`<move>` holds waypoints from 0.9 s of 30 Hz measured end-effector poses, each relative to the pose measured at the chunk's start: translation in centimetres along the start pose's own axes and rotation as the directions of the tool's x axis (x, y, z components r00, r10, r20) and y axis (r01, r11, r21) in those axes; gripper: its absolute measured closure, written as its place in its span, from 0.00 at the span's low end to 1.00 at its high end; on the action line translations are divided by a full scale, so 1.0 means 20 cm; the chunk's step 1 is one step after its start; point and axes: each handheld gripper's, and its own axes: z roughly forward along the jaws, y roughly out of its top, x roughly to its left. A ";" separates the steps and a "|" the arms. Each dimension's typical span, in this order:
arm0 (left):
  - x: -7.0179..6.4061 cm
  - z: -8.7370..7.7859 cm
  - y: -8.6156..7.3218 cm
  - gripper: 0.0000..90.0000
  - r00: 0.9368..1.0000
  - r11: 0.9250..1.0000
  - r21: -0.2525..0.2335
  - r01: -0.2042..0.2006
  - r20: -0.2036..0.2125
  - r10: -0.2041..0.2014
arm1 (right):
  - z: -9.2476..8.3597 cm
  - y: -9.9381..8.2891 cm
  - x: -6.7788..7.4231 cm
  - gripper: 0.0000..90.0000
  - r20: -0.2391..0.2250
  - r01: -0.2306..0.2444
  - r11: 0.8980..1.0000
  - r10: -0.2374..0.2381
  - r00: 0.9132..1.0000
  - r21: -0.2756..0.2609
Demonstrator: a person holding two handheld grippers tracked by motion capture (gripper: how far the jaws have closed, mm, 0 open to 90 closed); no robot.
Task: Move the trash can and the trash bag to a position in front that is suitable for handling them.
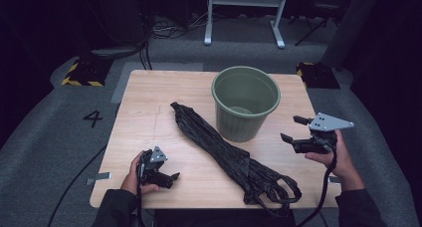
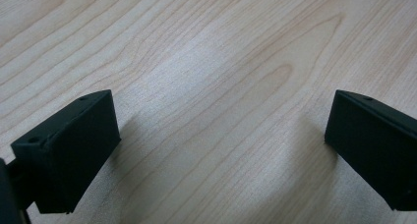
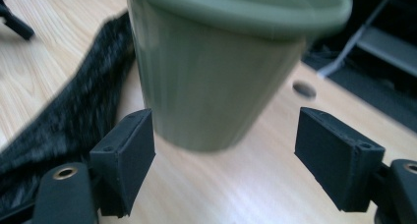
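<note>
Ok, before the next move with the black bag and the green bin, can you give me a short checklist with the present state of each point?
1. Right gripper open, nothing between its jaws: ok.
2. Left gripper open over bare wood: ok.
3. Green bin upright on the table: ok.
4. Black bag lies free, not pinned under the bin: ok, beside it.
5. Bag fully on the table: not ok, its handle loops reach the near edge.
6. Bin empty: cannot tell, something pale shows at the bottom.
</note>
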 end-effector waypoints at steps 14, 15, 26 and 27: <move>0.00 0.00 0.00 0.00 1.000 1.000 0.001 -0.001 -0.001 0.001 | 0.07 0.30 0.11 0.26 -0.055 0.130 0.991 -0.132 0.990 -0.028; 0.00 0.00 0.00 0.00 1.000 1.000 0.002 -0.002 0.000 0.002 | 0.08 0.30 0.11 0.26 -0.051 0.137 0.990 -0.138 0.989 -0.018; 0.00 0.00 0.00 0.00 1.000 1.000 0.003 -0.003 -0.001 0.003 | 0.26 0.37 0.11 0.34 -0.170 0.151 0.988 -0.141 0.975 0.043; 0.00 0.00 0.00 0.00 1.000 1.000 0.004 -0.001 -0.001 0.001 | 0.28 0.38 0.12 0.37 -0.176 0.154 0.986 -0.141 0.974 0.061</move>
